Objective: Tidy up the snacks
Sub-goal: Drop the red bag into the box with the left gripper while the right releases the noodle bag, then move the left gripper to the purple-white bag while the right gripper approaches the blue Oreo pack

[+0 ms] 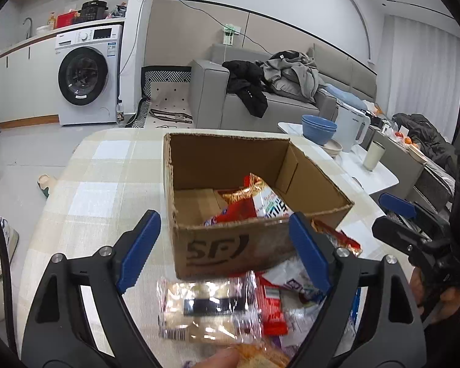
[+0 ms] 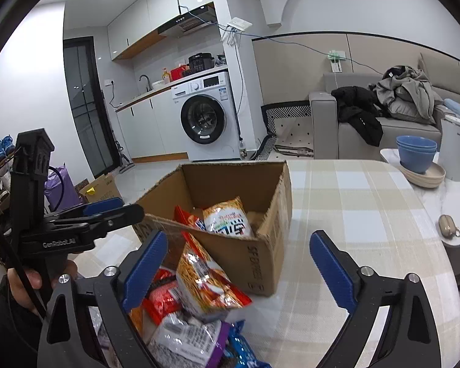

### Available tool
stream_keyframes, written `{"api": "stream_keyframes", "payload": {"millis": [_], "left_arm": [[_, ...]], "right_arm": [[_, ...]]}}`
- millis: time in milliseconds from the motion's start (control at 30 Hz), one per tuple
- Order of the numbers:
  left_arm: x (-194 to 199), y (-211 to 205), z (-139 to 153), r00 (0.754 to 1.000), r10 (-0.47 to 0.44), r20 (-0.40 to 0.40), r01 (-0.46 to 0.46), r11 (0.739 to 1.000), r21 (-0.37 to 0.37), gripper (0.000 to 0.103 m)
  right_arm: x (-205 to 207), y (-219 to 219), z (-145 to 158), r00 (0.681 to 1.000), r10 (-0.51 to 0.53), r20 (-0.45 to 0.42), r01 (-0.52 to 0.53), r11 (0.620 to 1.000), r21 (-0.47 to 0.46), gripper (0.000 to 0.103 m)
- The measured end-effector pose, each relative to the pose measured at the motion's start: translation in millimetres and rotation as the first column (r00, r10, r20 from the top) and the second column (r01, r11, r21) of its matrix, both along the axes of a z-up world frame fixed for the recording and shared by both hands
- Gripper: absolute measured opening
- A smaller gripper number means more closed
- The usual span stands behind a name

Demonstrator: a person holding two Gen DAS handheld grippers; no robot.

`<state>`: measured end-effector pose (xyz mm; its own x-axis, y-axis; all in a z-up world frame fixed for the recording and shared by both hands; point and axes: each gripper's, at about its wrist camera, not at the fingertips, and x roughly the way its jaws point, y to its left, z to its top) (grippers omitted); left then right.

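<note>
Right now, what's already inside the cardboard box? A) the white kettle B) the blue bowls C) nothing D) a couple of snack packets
D: snack packets, one white and orange and one red, lie on the floor of the cardboard box, while the rest of the snack pile sits on the table in front of it. The blue bowls and white kettle stand on the far side table. Both the left gripper and the right gripper are open and hold nothing.

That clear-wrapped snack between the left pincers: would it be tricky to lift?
Probably light. The clear-wrapped snack has glossy film, so it may slip between the left gripper pads. It looks flat and fairly stiff, so it likely won't droop, though its contents might crack if squeezed.
</note>
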<state>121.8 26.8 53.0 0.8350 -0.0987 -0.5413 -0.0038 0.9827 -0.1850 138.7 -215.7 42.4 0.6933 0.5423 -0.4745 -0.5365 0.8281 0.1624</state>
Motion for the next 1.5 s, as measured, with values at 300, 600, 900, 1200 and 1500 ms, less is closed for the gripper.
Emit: {"api": "stream_keyframes", "payload": {"millis": [300, 600, 900, 1200, 1500], "left_arm": [[-48.8, 0.1, -14.0, 1.0, 0.017, -0.005, -0.017, 1.0, 0.008, 0.102], [-93.9, -6.9, -30.7, 0.999, 0.018, -0.032, -0.016, 0.998, 0.065, 0.102], [-138.9, -1.0, -33.2, 0.999, 0.018, -0.043, -0.015, 0.998, 0.068, 0.102], [-170.2, 2.9, -46.2, 0.993, 0.038, -0.109, -0.031, 0.997, 0.067, 0.102], [-188.1, 2.7, -62.3, 0.988, 0.033, -0.15, -0.024, 0.997, 0.067, 0.102]], "right_arm": [[-13.0, -17.5, -16.7, 0.998, 0.03, -0.06, -0.031, 0.999, -0.017, 0.1], [-23.5, -16.3, -19.8, 0.995, 0.068, -0.079, -0.073, 0.996, -0.059, 0.1], [-33.8, -8.5, -25.9, 0.991, 0.093, -0.091, -0.101, 0.991, -0.093, 0.1], [-37.9, -8.8, -36.6, 0.987, 0.103, -0.127, -0.119, 0.985, -0.127, 0.1], [-44.4, -0.9, -45.8, 0.98, 0.134, -0.149, -0.158, 0.974, -0.163, 0.1]]}}
